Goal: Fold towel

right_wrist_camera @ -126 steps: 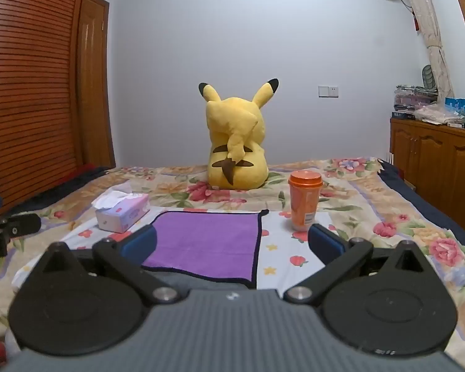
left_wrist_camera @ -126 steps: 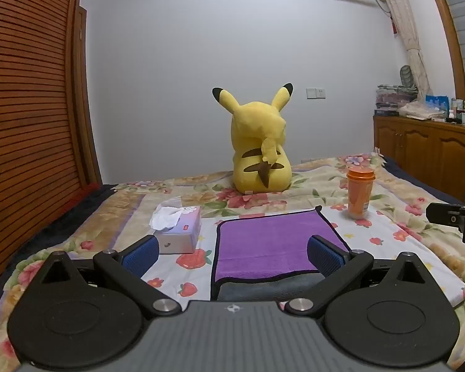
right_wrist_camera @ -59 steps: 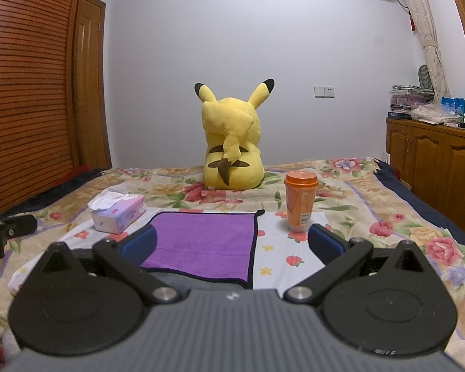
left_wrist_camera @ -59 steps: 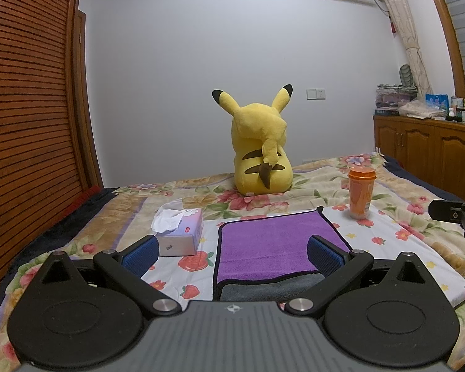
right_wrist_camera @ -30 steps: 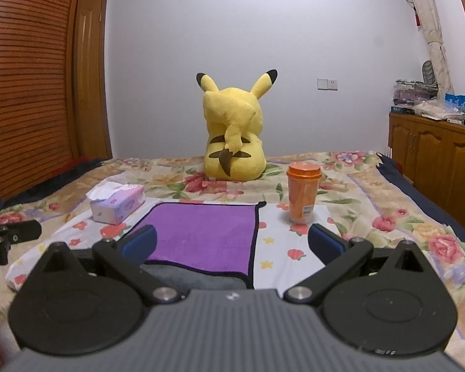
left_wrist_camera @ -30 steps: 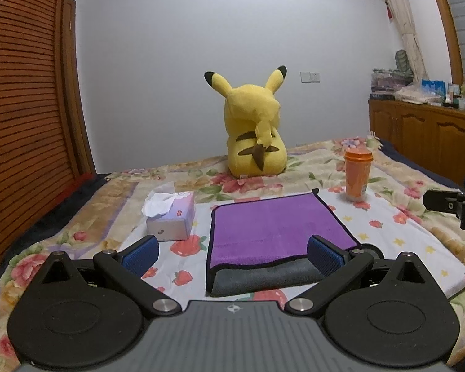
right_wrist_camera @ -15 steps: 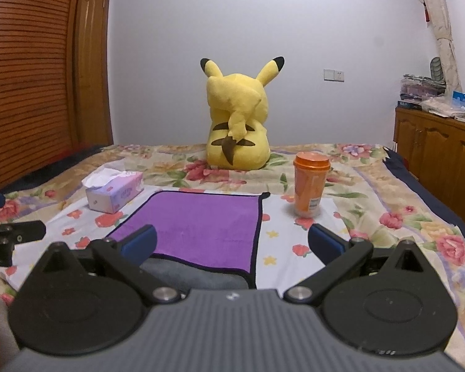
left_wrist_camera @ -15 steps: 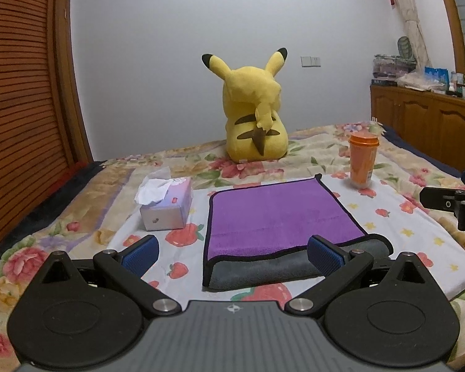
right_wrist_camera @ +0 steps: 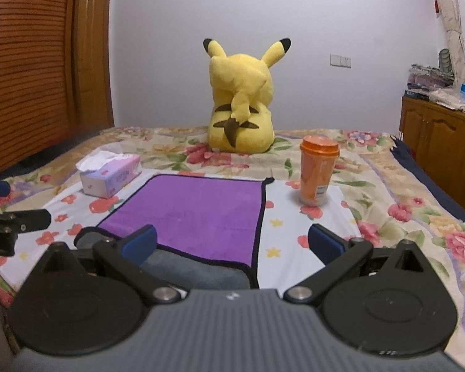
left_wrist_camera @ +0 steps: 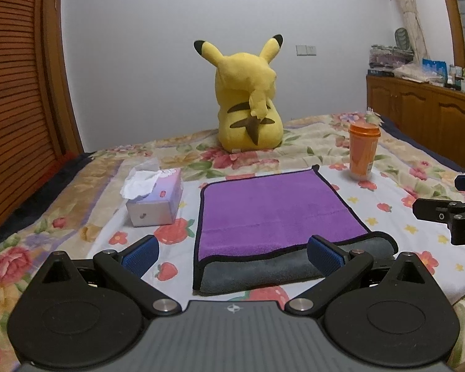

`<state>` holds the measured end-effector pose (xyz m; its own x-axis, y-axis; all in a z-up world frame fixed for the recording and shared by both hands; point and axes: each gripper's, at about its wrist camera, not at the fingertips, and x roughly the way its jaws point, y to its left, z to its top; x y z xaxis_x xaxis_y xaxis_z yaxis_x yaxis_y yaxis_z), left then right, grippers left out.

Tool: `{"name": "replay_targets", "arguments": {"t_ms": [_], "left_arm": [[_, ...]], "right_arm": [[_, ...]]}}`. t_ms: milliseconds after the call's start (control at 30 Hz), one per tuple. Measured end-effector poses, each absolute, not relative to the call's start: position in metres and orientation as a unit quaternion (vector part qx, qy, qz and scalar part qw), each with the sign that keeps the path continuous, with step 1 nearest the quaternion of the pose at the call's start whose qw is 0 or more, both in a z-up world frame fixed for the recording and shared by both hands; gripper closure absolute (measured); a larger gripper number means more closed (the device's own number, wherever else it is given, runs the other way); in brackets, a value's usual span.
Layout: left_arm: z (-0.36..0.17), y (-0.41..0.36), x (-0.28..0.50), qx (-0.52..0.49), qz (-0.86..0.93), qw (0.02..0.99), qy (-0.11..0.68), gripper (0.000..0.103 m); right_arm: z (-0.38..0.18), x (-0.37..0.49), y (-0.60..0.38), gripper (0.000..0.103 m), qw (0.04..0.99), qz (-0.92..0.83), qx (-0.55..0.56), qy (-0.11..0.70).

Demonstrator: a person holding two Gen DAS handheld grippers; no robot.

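A purple towel [left_wrist_camera: 272, 210] with a black border and grey underside lies flat on the flowered bedspread, its near edge folded over so the grey side shows. It also shows in the right wrist view [right_wrist_camera: 198, 214]. My left gripper [left_wrist_camera: 232, 254] is open and empty, above the towel's near left part. My right gripper [right_wrist_camera: 232, 243] is open and empty, over the towel's near right corner. The right gripper's side [left_wrist_camera: 446, 214] shows at the right edge of the left wrist view; the left gripper's side [right_wrist_camera: 12, 221] shows at the left edge of the right wrist view.
A tissue box [left_wrist_camera: 155, 198] stands left of the towel and an orange cup [left_wrist_camera: 363, 150] at its far right. A yellow plush toy [left_wrist_camera: 248, 105] sits behind. Wooden cabinets [left_wrist_camera: 424, 117] stand at the right, a slatted wardrobe [left_wrist_camera: 18, 108] at the left.
Both grippers have moved forward and tilted down toward the towel, which now looks larger and nearer. Both stay open. The towel has not moved.
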<state>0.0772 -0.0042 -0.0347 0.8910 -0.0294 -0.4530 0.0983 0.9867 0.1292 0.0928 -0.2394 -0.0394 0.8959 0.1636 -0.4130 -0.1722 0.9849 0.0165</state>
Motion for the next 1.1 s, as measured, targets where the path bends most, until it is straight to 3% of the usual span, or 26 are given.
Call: {"name": "replay_targets", "arguments": {"t_ms": [1100], "left_arm": [[-0.064,0.012,0.139,0.073,-0.042,0.954,0.288,0.000]], "right_arm": [[-0.063,0.140,-0.230,0.000,0.957,0.106,-0.014,0.270]]}}
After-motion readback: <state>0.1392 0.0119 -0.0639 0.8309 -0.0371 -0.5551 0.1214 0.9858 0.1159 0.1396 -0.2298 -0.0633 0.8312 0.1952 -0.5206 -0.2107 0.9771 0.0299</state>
